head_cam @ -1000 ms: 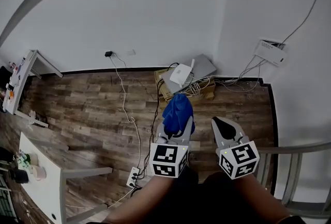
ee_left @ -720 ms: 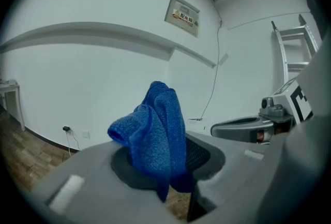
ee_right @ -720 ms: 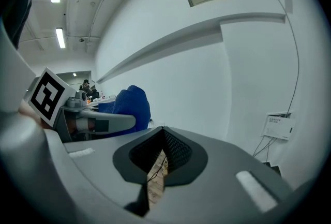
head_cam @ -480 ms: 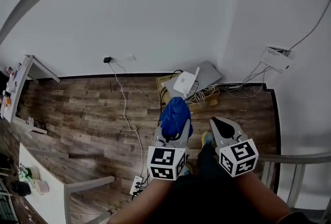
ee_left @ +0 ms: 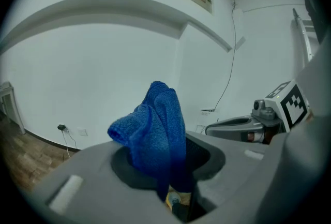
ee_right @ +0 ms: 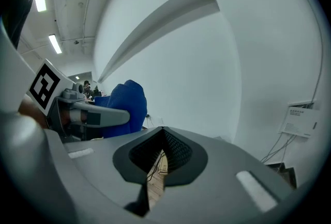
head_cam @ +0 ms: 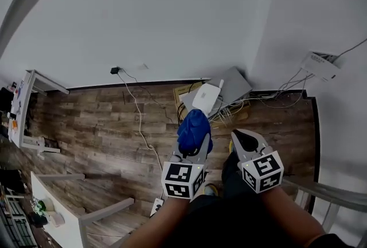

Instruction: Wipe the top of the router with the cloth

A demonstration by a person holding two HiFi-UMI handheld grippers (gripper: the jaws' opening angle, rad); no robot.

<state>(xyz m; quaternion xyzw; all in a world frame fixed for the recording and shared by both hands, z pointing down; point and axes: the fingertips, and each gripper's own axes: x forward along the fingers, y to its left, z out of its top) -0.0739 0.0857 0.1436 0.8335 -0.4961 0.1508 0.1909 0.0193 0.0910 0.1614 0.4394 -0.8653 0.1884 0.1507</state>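
Note:
A white router point(head_cam: 206, 97) with an upright antenna lies on the floor by the wall, on top of a cardboard box point(head_cam: 184, 95) and against a grey flat device point(head_cam: 234, 85). My left gripper point(head_cam: 192, 144) is shut on a bunched blue cloth point(head_cam: 194, 128) point(ee_left: 155, 130), held in the air short of the router. To its right my right gripper point(head_cam: 243, 141) point(ee_right: 160, 158) is shut with nothing in it; the blue cloth point(ee_right: 124, 106) shows at its left.
Tangled cables point(head_cam: 229, 108) spread around the router, and a white cable point(head_cam: 139, 118) runs from a wall plug point(head_cam: 114, 70) to a power strip point(head_cam: 156, 205). A white box point(head_cam: 322, 66) hangs on the right wall. White tables point(head_cam: 63, 218) stand at left.
The view has shifted forward, so the router now lies closer to both grippers. The cloth stays in the left gripper, and the right gripper stays shut.

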